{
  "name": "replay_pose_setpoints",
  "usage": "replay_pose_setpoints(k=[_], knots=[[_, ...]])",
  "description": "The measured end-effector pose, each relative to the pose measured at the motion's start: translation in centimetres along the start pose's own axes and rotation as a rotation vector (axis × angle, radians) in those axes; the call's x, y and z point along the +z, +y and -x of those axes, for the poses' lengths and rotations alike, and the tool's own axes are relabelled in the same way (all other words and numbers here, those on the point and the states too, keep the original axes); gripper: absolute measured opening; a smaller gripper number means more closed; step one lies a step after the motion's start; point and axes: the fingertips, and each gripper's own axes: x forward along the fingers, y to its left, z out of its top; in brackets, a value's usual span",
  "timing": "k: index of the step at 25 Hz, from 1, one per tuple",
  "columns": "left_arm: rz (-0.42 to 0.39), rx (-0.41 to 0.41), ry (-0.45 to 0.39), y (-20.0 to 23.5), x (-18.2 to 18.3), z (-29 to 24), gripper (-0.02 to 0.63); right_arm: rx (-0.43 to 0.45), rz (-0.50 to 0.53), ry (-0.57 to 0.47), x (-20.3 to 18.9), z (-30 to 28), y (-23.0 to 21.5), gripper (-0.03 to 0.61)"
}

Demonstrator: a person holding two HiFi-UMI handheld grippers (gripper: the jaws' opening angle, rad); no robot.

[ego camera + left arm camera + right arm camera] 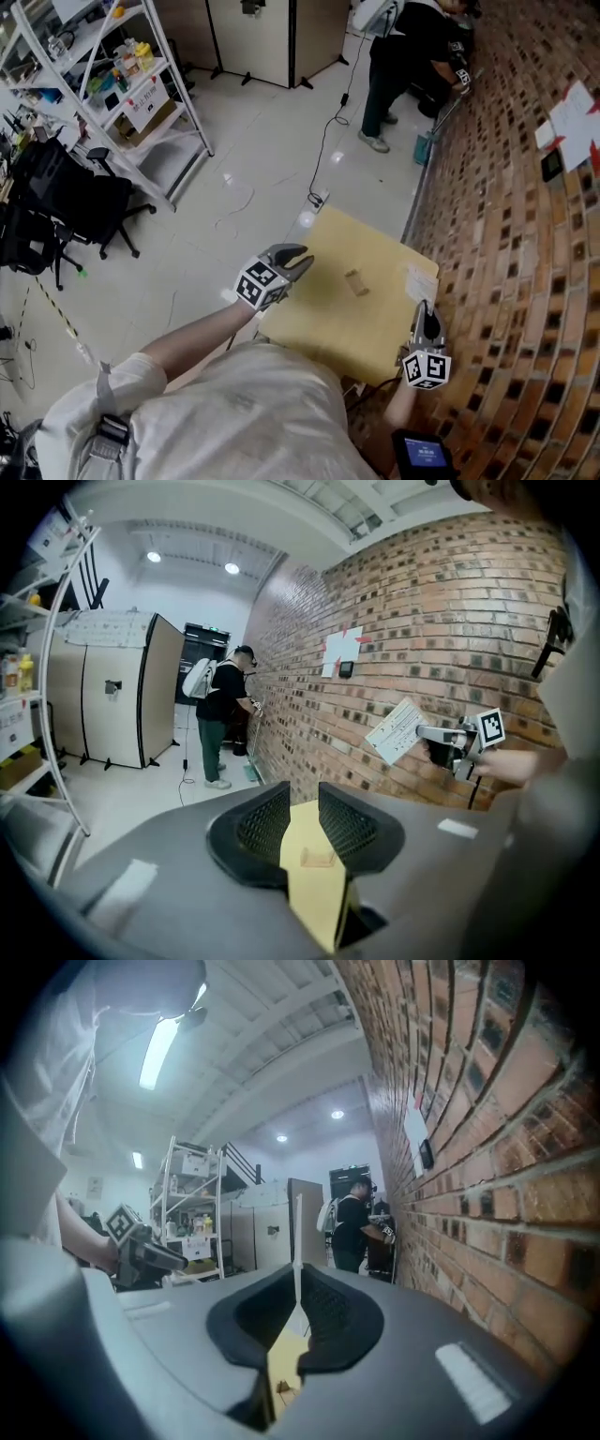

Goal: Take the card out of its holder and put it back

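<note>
The right hand-held gripper (425,314) is pinching the white card (421,279) between closed jaws, holding it in the air to the right of the clear holder (355,282), which is standing on the yellow tabletop (314,323). The left hand-held gripper (296,262) is hovering left of the holder, its jaws apart and gripping nothing.

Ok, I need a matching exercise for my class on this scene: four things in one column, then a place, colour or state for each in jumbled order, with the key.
Things:
1. card
2. card holder
3. left gripper
4. table

Descriptions:
A. yellow
B. open, gripping nothing
C. clamped in the right gripper
D. standing on the table

Pairs: 1-C, 2-D, 3-B, 4-A
</note>
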Motion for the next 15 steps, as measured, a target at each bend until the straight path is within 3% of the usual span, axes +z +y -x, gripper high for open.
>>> replay_pose_setpoints(k=[6, 15], knots=[[-0.045, -0.04, -0.047, 0.4, 2.4, -0.7, 0.114, -0.058, -0.007, -0.057, 1.7, 1.6, -0.5, 0.017], [-0.083, -0.007, -0.043, 1.5, 1.5, 0.1, 0.11, -0.103, -0.026, -0.02, -0.4, 3.8, -0.7, 0.017]])
